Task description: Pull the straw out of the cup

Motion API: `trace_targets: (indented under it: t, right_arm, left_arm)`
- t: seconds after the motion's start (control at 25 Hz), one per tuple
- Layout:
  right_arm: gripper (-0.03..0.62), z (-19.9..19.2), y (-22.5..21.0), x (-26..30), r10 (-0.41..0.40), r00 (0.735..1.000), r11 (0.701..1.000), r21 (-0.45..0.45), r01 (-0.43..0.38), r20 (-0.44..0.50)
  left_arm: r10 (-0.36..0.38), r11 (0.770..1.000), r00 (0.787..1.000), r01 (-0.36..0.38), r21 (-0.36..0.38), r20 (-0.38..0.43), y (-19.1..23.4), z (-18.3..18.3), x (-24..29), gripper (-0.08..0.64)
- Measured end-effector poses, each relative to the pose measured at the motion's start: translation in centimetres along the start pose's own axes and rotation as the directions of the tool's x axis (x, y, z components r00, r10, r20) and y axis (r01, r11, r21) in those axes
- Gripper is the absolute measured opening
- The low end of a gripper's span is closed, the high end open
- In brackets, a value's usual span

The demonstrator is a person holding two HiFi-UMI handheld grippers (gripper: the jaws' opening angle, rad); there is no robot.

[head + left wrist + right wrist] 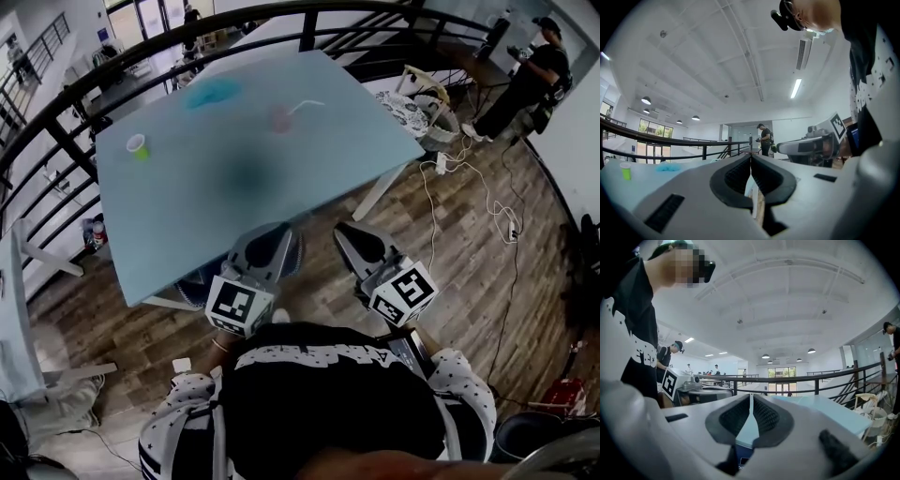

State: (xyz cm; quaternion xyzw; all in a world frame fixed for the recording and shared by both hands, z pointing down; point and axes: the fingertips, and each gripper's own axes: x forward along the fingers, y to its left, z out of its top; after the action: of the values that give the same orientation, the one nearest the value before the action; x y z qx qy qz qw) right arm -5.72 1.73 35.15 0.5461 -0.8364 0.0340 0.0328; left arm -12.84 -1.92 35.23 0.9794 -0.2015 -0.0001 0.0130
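Note:
A pale pink cup (pixel 280 120) stands at the far middle of the light blue table (pixel 319 155), with a white bent straw (pixel 302 106) sticking out of it toward the right. My left gripper (pixel 266 246) and right gripper (pixel 364 246) are held side by side at the table's near edge, close to my chest and far from the cup. In the left gripper view the left gripper (pixel 751 157) has its jaws pressed together on nothing. The right gripper (pixel 751 397) is likewise shut and empty. Neither gripper view shows the cup.
A small green cup (pixel 138 145) (pixel 626 170) stands at the table's left, a blue crumpled thing (pixel 214 92) at the back. A black railing (pixel 56 122) curves behind the table. A white chair (pixel 420 111), floor cables (pixel 487 202) and a standing person (pixel 525 80) are to the right.

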Motion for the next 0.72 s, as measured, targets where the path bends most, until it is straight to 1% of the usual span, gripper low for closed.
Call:
trace_targets:
  t: [0.24,0.36,0.48,0.6,0.72]
  right_arm:
    - [0.031,0.7,-1.3,2.2,0.013,1.000,0.999,-0.031,-0.014,-0.007]
    - [0.031,0.9,-1.5,2.9,-0.001,1.000,0.999,-0.047,0.000,-0.012]
    - [0.031,1.7,-1.0,4.0,0.011,1.000,1.000,-0.029,-0.011,0.007]
    - [0.031,1.9,-0.1,4.8,0.034,0.999,0.998,-0.045,-0.033,0.018]
    - [0.031,1.3,-0.6,5.4,0.053,0.999,0.999,-0.012,-0.053,0.012]
  left_arm:
    - [-0.005,1.000,1.000,0.005,-0.007,0.013,2.1,-0.3,1.7,0.014]
    - [-0.004,1.000,1.000,0.005,-0.017,0.016,2.7,-1.1,1.6,0.014]
    - [0.001,0.999,1.000,0.000,-0.037,0.017,3.6,-1.3,1.2,0.014]
    - [-0.004,0.999,1.000,0.004,-0.045,0.003,4.0,-2.0,1.0,0.014]
    - [-0.013,0.999,1.000,0.013,-0.039,0.003,3.7,-1.9,1.4,0.014]
